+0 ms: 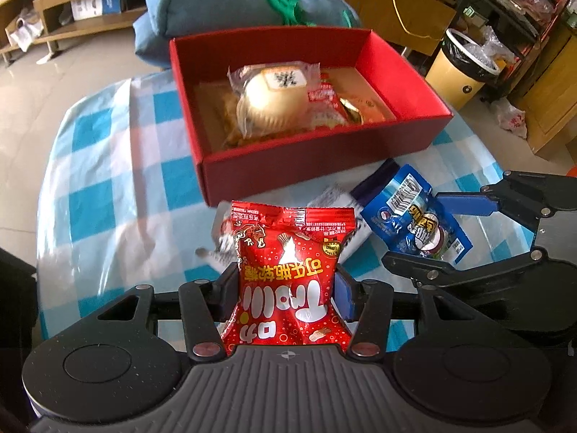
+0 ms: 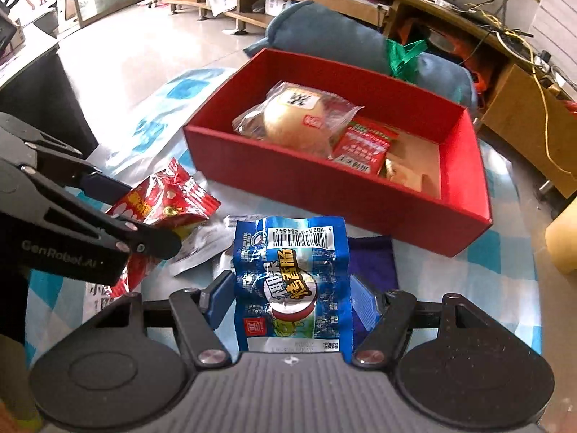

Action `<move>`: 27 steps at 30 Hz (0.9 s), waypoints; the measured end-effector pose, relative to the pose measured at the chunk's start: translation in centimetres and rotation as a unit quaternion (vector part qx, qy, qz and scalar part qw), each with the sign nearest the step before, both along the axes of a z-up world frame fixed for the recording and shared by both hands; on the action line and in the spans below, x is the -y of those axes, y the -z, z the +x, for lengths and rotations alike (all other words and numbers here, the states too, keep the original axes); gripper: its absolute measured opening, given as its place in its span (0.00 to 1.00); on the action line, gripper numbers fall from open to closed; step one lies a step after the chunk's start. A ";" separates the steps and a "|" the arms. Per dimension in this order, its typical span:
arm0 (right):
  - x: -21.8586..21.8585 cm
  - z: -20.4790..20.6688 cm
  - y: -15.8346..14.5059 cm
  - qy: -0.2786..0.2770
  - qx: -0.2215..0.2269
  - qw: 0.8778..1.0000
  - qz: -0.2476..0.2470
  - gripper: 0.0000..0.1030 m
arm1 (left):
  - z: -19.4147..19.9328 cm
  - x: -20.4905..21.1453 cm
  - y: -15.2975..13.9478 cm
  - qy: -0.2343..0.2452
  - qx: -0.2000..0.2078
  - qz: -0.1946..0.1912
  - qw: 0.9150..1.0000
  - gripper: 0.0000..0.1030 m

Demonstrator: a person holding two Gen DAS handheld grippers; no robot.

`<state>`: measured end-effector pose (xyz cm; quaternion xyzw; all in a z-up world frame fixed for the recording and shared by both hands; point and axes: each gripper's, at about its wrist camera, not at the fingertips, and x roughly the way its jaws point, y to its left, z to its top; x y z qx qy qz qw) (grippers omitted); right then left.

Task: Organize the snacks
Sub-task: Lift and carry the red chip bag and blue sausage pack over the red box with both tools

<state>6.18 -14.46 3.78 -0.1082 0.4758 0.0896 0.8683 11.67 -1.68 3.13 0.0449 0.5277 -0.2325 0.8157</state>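
My left gripper (image 1: 286, 290) is shut on a red candy packet (image 1: 288, 274), held just above the table in front of the red box (image 1: 324, 169). My right gripper (image 2: 288, 296) is shut on a blue sausage packet (image 2: 292, 285); it also shows in the left wrist view (image 1: 414, 216). The red box (image 2: 324, 187) holds a wrapped round bun (image 2: 292, 119), a red-and-green packet (image 2: 364, 144) and a small gold-wrapped piece (image 1: 355, 108). The red candy packet shows at the left in the right wrist view (image 2: 162, 202).
The table has a blue-and-white checked cloth (image 1: 108, 166). A silvery wrapper (image 2: 198, 249) and a purple packet (image 2: 371, 263) lie on it near the grippers. A rolled blue blanket (image 1: 223, 3) lies behind the box. A bin (image 1: 465, 68) stands at the right.
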 end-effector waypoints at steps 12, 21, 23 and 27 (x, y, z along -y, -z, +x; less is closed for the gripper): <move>1.4 2.0 -2.2 0.027 0.041 0.999 0.006 0.62 | 2.0 2.2 -2.2 -0.010 0.047 0.005 0.999 0.58; 2.2 4.5 -3.4 0.047 0.065 0.997 0.004 0.62 | 4.7 3.3 -3.2 -0.028 0.070 0.007 0.997 0.58; 2.5 5.2 -3.6 0.053 0.070 0.996 0.003 0.62 | 5.4 3.5 -3.3 -0.034 0.072 0.007 0.997 0.58; 3.0 6.8 -3.6 0.064 0.073 0.995 0.002 0.62 | 6.7 4.0 -3.4 -0.043 0.078 0.008 0.996 0.58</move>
